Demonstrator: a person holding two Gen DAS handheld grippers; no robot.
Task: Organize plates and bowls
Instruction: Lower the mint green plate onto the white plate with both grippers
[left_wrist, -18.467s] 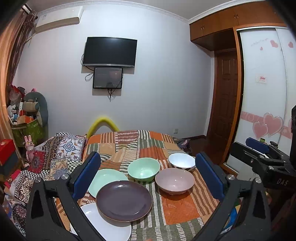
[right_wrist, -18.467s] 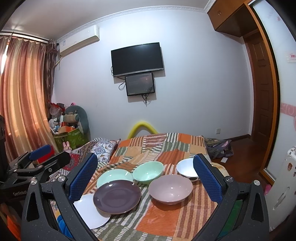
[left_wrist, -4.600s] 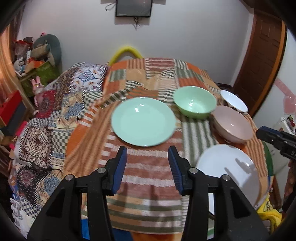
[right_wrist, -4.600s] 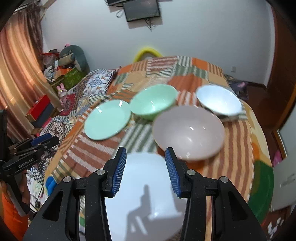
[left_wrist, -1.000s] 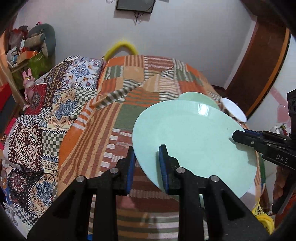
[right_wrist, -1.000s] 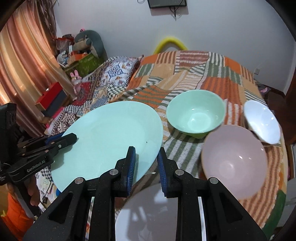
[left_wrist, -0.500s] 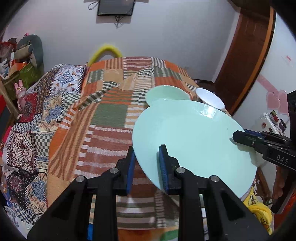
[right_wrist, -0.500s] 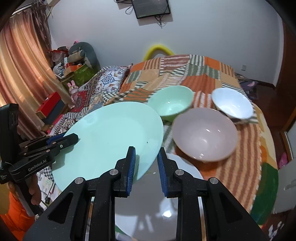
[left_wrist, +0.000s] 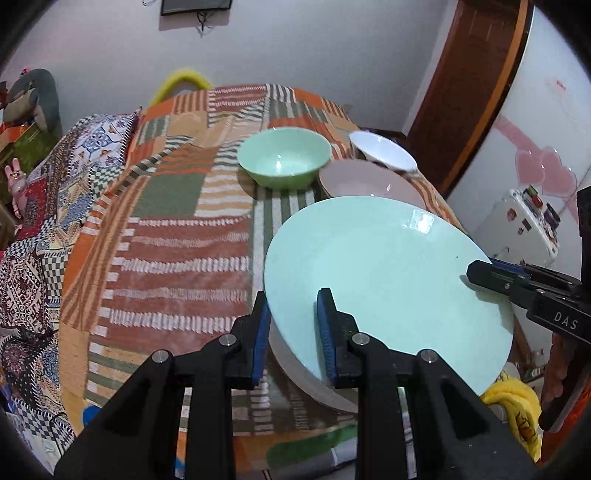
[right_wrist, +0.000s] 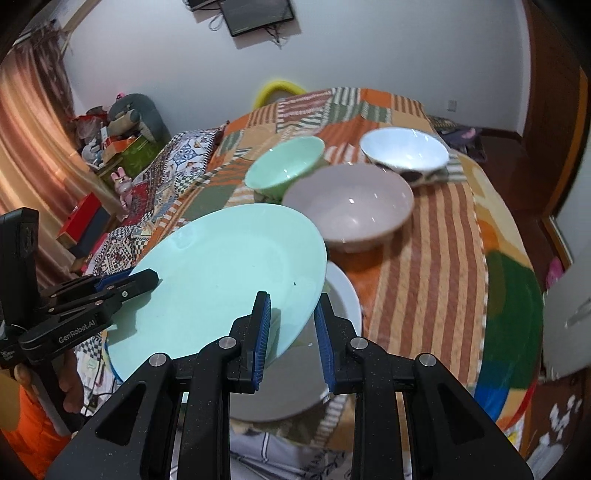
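A patchwork cover of orange, green and striped patches lies over the tabletop, a patterned blue-and-white quilt beside it. A yellow curved tube rises at the far edge. A dark screen hangs on the white wall, a pink rabbit toy near orange curtains.

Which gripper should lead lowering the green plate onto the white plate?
Right, probably. The right gripper grips the green plate directly over the white plate; the left gripper holds the opposite rim.
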